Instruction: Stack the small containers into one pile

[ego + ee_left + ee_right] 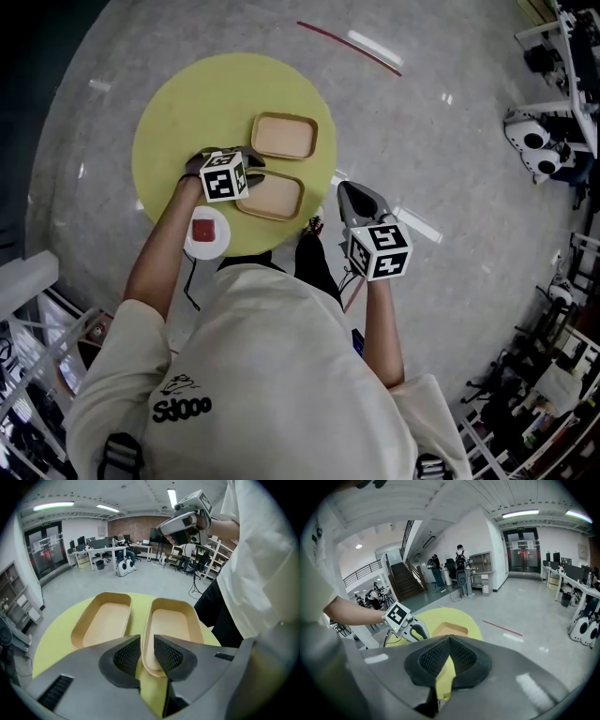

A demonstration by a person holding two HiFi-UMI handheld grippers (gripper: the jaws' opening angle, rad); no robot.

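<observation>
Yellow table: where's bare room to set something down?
Bare: the wide left part of the table, left of the far tray. Crowded: near edge, with the near tray, left gripper and white dish.

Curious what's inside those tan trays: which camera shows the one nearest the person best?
The left gripper view: the near tray fills it, empty inside, its end rim between the left gripper's parted jaws. The head view shows it small from above, one end under that gripper. The right gripper view shows one tray, unclear which.
</observation>
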